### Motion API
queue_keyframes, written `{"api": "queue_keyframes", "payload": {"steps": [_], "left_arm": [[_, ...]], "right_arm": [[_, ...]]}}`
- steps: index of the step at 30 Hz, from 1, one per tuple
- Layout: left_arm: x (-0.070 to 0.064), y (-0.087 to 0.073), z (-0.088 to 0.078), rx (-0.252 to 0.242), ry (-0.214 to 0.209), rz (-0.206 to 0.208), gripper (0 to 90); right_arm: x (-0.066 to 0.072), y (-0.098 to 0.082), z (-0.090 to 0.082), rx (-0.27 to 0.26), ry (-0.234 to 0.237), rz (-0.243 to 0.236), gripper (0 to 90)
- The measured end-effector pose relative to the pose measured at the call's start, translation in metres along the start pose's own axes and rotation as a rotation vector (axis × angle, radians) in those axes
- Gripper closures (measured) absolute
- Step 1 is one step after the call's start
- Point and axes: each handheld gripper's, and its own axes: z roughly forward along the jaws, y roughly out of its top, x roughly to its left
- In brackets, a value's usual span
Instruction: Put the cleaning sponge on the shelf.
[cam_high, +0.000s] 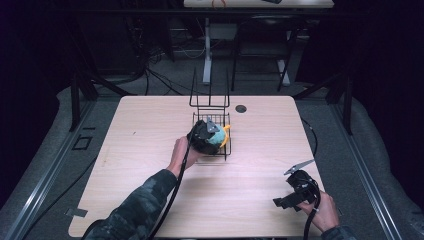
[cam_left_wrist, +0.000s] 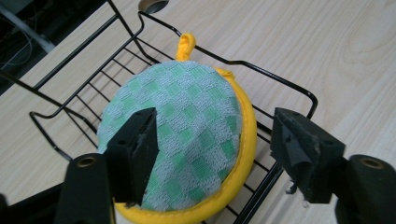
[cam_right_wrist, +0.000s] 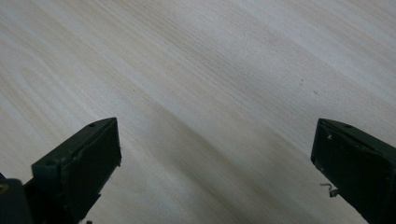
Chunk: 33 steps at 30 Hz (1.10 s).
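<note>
A round pad (cam_left_wrist: 187, 126) of green-checked cloth with a yellow rim and loop lies in a black wire basket (cam_left_wrist: 299, 91). My left gripper (cam_left_wrist: 217, 158) hangs open just over it; one jaw overlaps the cloth and the other stands off beyond the yellow rim. In the high view the left gripper (cam_high: 204, 134) covers most of the pad (cam_high: 222, 136) inside the basket (cam_high: 227, 117) at the table's middle. My right gripper (cam_high: 291, 196) is held near the front right of the table. Its jaws stand wide open (cam_right_wrist: 215, 163) over bare wood with nothing between them.
The wooden table (cam_high: 150, 165) has a small round hole (cam_high: 241, 108) behind the basket. The basket's tall wire handle (cam_high: 210, 95) rises at its far side. A second table (cam_high: 257, 4) and floor cables lie beyond.
</note>
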Motion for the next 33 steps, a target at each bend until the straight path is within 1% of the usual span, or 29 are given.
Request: {"api": "queue_keyframes", "payload": {"steps": [1, 2, 4, 5, 6, 7, 10, 11, 12, 14, 15, 17, 19, 21, 22, 23, 27, 30, 32, 33], "left_arm": [[0.001, 0.0, -0.002, 0.007, 0.004, 0.004, 28.7], [0.002, -0.002, -0.004, 0.004, 0.005, -0.008, 27.9], [0.005, -0.003, -0.008, 0.007, 0.008, -0.007, 27.9], [0.007, -0.005, -0.011, 0.003, 0.011, -0.017, 27.3], [0.009, -0.006, -0.014, 0.005, 0.01, -0.017, 26.4], [0.01, -0.008, -0.016, 0.0, 0.011, -0.026, 25.5], [0.013, -0.012, -0.023, 0.003, 0.009, -0.033, 21.0], [0.014, -0.014, -0.026, 0.004, 0.006, -0.042, 19.3], [0.015, -0.015, -0.028, 0.006, 0.003, -0.042, 18.0], [0.015, -0.018, -0.033, 0.008, 0.002, -0.042, 16.3], [0.015, -0.02, -0.036, 0.01, -0.001, -0.041, 15.8], [0.013, -0.023, -0.042, 0.009, -0.005, -0.039, 15.5], [0.012, -0.025, -0.047, 0.011, -0.007, -0.035, 15.1], [0.011, -0.027, -0.053, 0.013, -0.012, -0.033, 14.2], [0.01, -0.028, -0.057, 0.011, -0.014, -0.037, 13.9], [0.01, -0.029, -0.06, 0.013, -0.013, -0.037, 12.6], [0.01, -0.032, -0.075, 0.022, -0.014, -0.035, 8.6], [0.011, -0.035, -0.085, 0.03, -0.012, -0.04, 3.4], [0.011, -0.039, -0.095, 0.034, -0.01, -0.044, 0.3], [0.01, -0.042, -0.098, 0.032, -0.007, -0.047, 0.2]], "right_arm": [[0.0, 0.0, 0.0, 0.004, -0.001, 0.0, 1.1], [0.0, 0.0, 0.001, 0.001, -0.001, -0.002, 1.1], [-0.001, 0.0, 0.001, 0.002, -0.004, -0.001, 1.1], [-0.001, 0.0, 0.001, 0.003, -0.001, -0.002, 1.1], [-0.001, 0.0, 0.002, -0.003, -0.001, -0.001, 1.1], [-0.001, 0.0, 0.001, 0.002, -0.003, -0.003, 1.1], [0.0, 0.0, 0.002, -0.004, 0.001, -0.002, 1.1], [-0.001, 0.0, 0.001, -0.004, -0.007, -0.004, 1.1], [-0.001, 0.0, 0.001, 0.001, 0.0, -0.009, 1.1], [-0.001, 0.0, 0.001, -0.004, 0.0, -0.009, 1.1], [-0.001, 0.0, 0.0, 0.001, -0.009, -0.011, 0.9], [-0.001, 0.0, 0.0, -0.01, -0.002, 0.003, 0.7], [-0.002, 0.0, -0.002, -0.008, -0.002, 0.002, 0.4], [-0.001, -0.001, -0.002, -0.016, 0.001, 0.006, 0.2], [-0.001, -0.001, -0.002, -0.016, 0.001, 0.006, 0.1], [-0.001, -0.001, -0.002, -0.023, -0.001, 0.007, 0.1], [-0.001, -0.001, -0.002, -0.012, -0.004, 0.005, 0.1], [-0.001, -0.001, -0.002, -0.008, -0.009, 0.004, 0.1], [-0.001, -0.001, -0.002, -0.011, -0.006, 0.009, 0.1], [-0.001, -0.001, -0.001, -0.018, -0.008, 0.01, 0.0]]}}
